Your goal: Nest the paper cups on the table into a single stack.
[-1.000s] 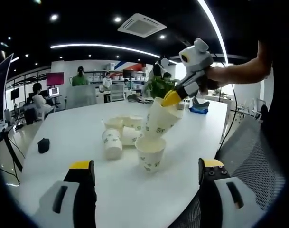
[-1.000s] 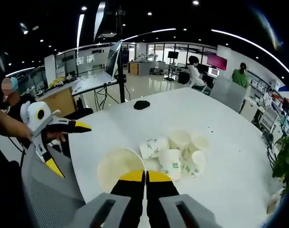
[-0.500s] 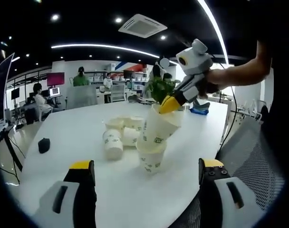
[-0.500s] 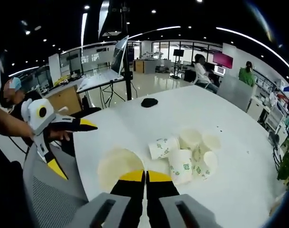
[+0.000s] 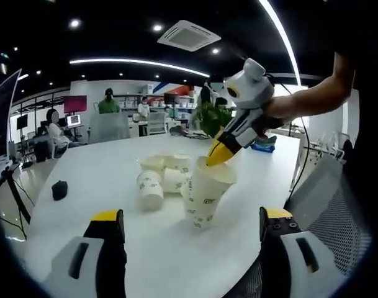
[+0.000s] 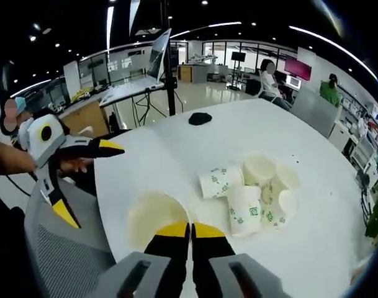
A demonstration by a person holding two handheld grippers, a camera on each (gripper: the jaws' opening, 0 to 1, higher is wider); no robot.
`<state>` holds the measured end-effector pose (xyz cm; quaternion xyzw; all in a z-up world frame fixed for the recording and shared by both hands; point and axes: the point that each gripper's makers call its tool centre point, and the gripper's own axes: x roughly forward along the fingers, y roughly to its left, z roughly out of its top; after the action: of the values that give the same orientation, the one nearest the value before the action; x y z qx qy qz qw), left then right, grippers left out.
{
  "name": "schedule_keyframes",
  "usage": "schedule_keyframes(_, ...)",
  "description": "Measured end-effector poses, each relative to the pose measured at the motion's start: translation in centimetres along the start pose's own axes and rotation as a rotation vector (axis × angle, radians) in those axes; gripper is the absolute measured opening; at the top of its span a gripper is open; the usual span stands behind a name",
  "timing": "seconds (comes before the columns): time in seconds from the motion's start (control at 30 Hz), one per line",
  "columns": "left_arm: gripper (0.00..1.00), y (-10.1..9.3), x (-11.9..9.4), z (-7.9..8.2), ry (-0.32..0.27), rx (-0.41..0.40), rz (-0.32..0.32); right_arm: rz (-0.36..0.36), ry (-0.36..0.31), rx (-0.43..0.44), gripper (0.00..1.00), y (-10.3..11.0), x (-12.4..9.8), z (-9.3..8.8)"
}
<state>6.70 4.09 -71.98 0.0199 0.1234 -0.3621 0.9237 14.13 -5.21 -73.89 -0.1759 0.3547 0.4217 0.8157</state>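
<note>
Left gripper view: the left gripper (image 5: pixel 192 239) is spread wide, holding nothing; ahead, the right gripper (image 5: pixel 218 153) pinches the rim of a white printed paper cup (image 5: pixel 205 190) nested into another. Right gripper view: jaws pressed on that cup's rim (image 6: pixel 156 218), loose cups (image 6: pixel 254 195) lying beyond. Releasing while tilted could topple the stack.

Right gripper (image 5: pixel 215 156) pinching a stacked cup, centre frame.
Its yellow-tipped jaws grip the rim of the white printed paper cup (image 5: pixel 206 189), nested in another on the white table (image 5: pixel 83 174).
</note>
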Motion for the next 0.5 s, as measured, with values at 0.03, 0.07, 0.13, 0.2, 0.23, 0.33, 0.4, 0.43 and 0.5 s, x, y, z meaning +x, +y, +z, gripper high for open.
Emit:
schedule_keyframes(0.03, 0.89, 0.0, 0.0, 0.0, -0.002, -0.001, 0.001, 0.0, 0.003, -0.004, 0.0, 0.0, 0.1, 0.0)
schedule_keyframes(0.07, 0.89, 0.1, 0.0, 0.0, -0.002, 0.0, 0.001, 0.0, 0.007, -0.011, 0.0, 0.0, 0.2, -0.1)
schedule_keyframes(0.13, 0.88, 0.1, -0.1, 0.0, -0.004, 0.0, 0.004, -0.001, 0.022, -0.02, 0.0, 0.0, 0.7, -0.3)
schedule_keyframes(0.2, 0.88, 0.3, -0.1, 0.0, -0.006, -0.001, 0.007, 0.0, 0.03, -0.023, 0.0, 0.0, 1.1, -0.5)
schedule_keyframes(0.23, 0.88, 0.4, -0.1, 0.0, -0.007, -0.002, 0.008, 0.0, 0.032, -0.025, 0.0, 0.0, 1.2, -0.5)
schedule_keyframes(0.33, 0.88, 0.4, -0.2, 0.0, -0.008, 0.0, 0.01, -0.006, 0.043, -0.033, 0.0, -0.1, 1.7, -0.7)
schedule_keyframes(0.4, 0.88, 0.5, -0.2, 0.0, -0.009, 0.0, 0.012, -0.009, 0.047, -0.035, 0.0, -0.2, 2.0, -0.8)
schedule_keyframes(0.43, 0.88, 0.4, -0.2, 0.0, -0.009, 0.0, 0.013, -0.014, 0.051, -0.04, 0.0, -0.2, 2.0, -0.9)
schedule_keyframes(0.5, 0.88, 0.4, -0.2, 0.1, -0.01, 0.0, 0.014, -0.026, 0.058, -0.058, 0.0, -0.4, 2.7, -1.0)
